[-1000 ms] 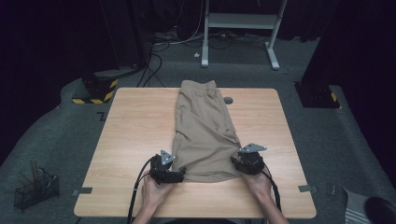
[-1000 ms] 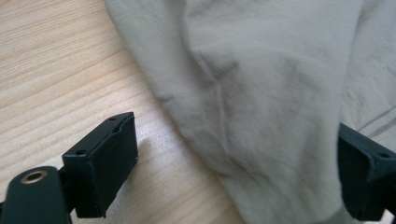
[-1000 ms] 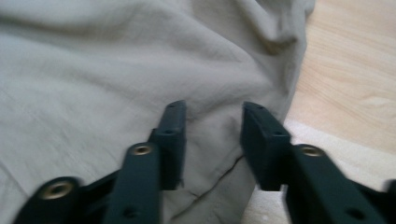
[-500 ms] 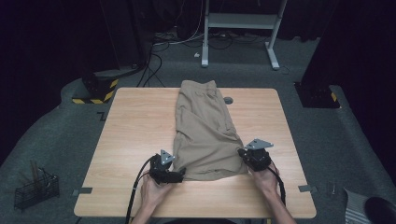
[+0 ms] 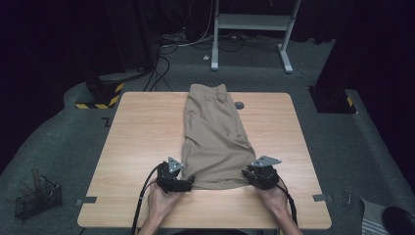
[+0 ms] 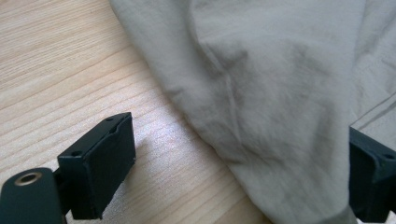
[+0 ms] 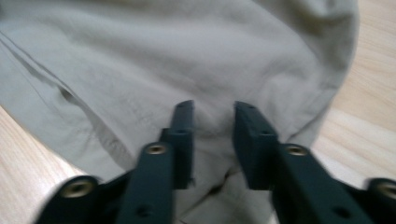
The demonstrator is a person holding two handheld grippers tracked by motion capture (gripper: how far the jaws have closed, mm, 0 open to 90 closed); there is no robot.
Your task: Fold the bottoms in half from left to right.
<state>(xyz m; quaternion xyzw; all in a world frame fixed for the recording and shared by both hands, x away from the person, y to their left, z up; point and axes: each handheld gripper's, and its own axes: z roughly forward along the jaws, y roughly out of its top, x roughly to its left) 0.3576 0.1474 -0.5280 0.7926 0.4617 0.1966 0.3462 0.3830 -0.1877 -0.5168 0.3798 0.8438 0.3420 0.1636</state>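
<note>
Wooden table (image 5: pixel 137 142) seen from above, pale grain, standing on grey carpet in a dark room. White-legged frame (image 5: pixel 254 29) on the floor beyond the far edge, with loose cables (image 5: pixel 166 54) trailing beside it. Black block with yellow-and-black striped tape (image 5: pixel 100 93) off the far left corner. Wire basket (image 5: pixel 36 198) on the floor at lower left.

Khaki trousers (image 5: pixel 215 137) laid lengthwise down the middle of the table, waistband at the far edge, folded hem end nearest the person. Small dark round spot (image 5: pixel 239 105) on the tabletop just beside the far end of the cloth.

Two bare forearms entering from the bottom edge, each hand wrapped around a black gripper at a near corner of the fabric.

Left gripper (image 5: pixel 177 182) at the near left corner of the trousers (image 6: pixel 280 93), low over the wood. Jaws spread wide apart, the corner of the cloth lying between them, neither pad pressing on it.

Right gripper (image 5: pixel 260 177) at the near right corner, over the trousers (image 7: pixel 187 60). Jaws narrow but parted, having just been opening, a visible gap between the pads and a fold of cloth lying in and under that gap, not pinched.
</note>
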